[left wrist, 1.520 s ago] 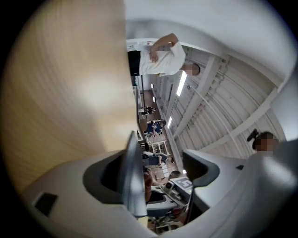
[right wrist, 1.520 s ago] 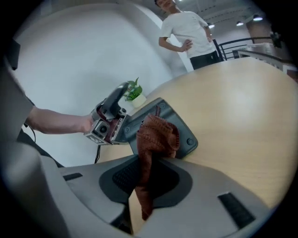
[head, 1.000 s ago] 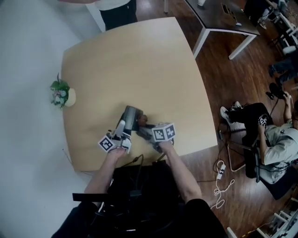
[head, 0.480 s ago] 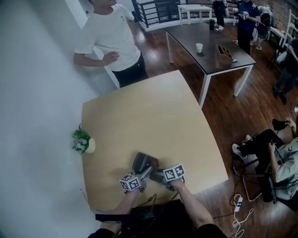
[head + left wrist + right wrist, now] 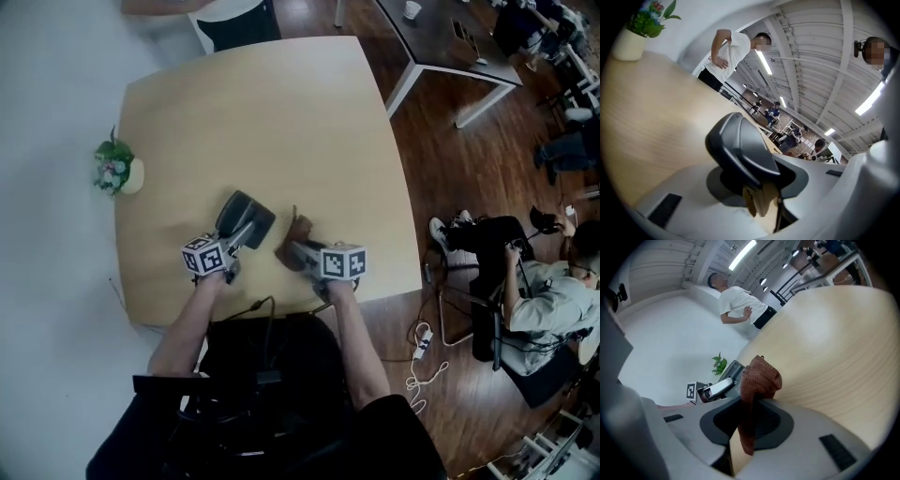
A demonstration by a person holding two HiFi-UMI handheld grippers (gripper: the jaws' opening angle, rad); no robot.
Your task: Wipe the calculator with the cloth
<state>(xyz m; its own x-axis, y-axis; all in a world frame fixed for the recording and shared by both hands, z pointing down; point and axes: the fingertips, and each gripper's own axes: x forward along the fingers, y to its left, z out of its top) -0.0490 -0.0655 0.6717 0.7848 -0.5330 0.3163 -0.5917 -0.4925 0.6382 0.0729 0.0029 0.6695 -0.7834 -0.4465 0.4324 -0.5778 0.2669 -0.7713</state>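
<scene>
At the counter's (image 5: 281, 112) left edge stands a small potted plant (image 5: 117, 171), well clear of the work. Toward the near edge, left of the middle, lies the calculator (image 5: 246, 214), a dark grey slab. Our left gripper (image 5: 239, 234) has its fingers closing on the calculator's near end, which fills the space between them, and both seem to bear on the casing already. Just to the right, apart from the calculator, the brown cloth (image 5: 759, 376) hangs bunched from our right gripper (image 5: 292, 248), whose fingers are clenched on its lower fold.

We judge the step in hand to be steadying the calculator so that the cloth can be brought onto it. To do it well, we should let the left grip settle firmly on the casing's edge and keep the body from sliding. We should then lead the loose upper bunch of the cloth across the top face, not the hard fingers.

No view lets us make out the keys or the display, so we cannot say which face is up. We also cannot tell whether the calculator's far end rests flat on the counter or whether the cloth touches the wood. A bystander at the counter's far edge is cut off in the head view.
</scene>
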